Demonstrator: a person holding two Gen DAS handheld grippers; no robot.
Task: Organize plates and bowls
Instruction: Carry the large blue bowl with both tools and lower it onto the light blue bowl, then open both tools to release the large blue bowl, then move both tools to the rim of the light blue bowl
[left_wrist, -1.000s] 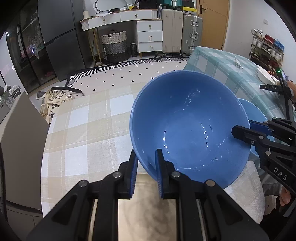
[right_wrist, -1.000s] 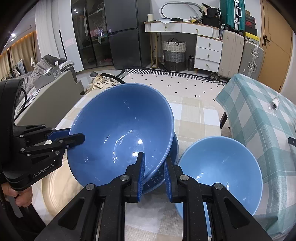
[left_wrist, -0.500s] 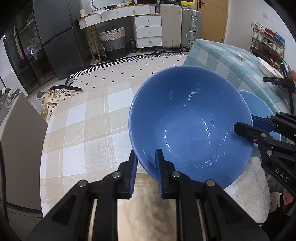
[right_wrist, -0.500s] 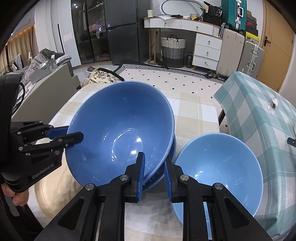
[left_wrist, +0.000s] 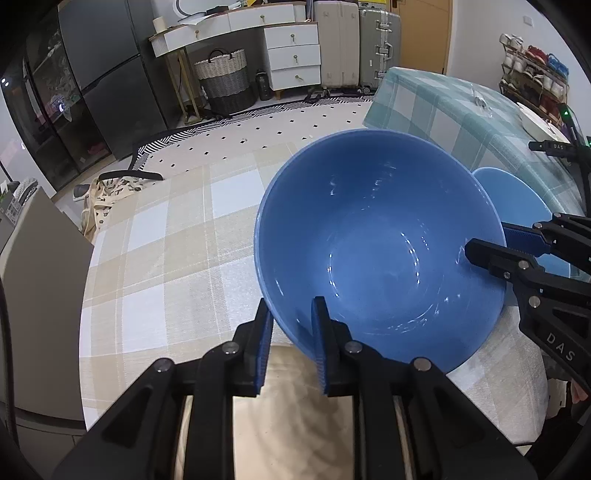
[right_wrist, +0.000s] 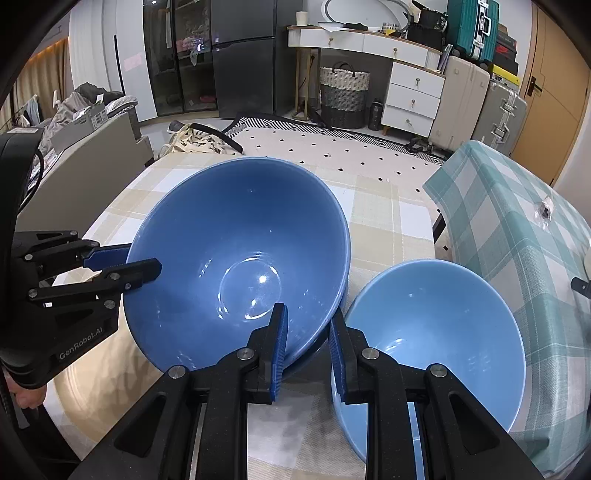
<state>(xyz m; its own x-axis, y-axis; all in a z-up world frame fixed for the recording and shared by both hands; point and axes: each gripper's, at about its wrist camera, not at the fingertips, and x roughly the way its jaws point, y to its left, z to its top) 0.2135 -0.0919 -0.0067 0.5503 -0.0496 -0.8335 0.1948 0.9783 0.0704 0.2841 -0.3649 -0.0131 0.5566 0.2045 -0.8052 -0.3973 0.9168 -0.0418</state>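
Observation:
A large dark blue bowl is held tilted over the beige checked table. My left gripper is shut on its near rim; it also shows in the right wrist view. My right gripper is shut on the opposite rim of the same bowl and shows in the left wrist view. Another dark blue bowl's rim peeks out under it. A lighter blue bowl stands on the table to the right, also seen in the left wrist view.
A table with a teal checked cloth stands to the right. A grey sofa edge borders the table on the left. White drawers, a wicker basket and suitcases stand at the far wall.
The dark blue bowl, held by both grippers, has shifted slightly and sits a little lower against the bowl beneath. Both grips are unchanged.

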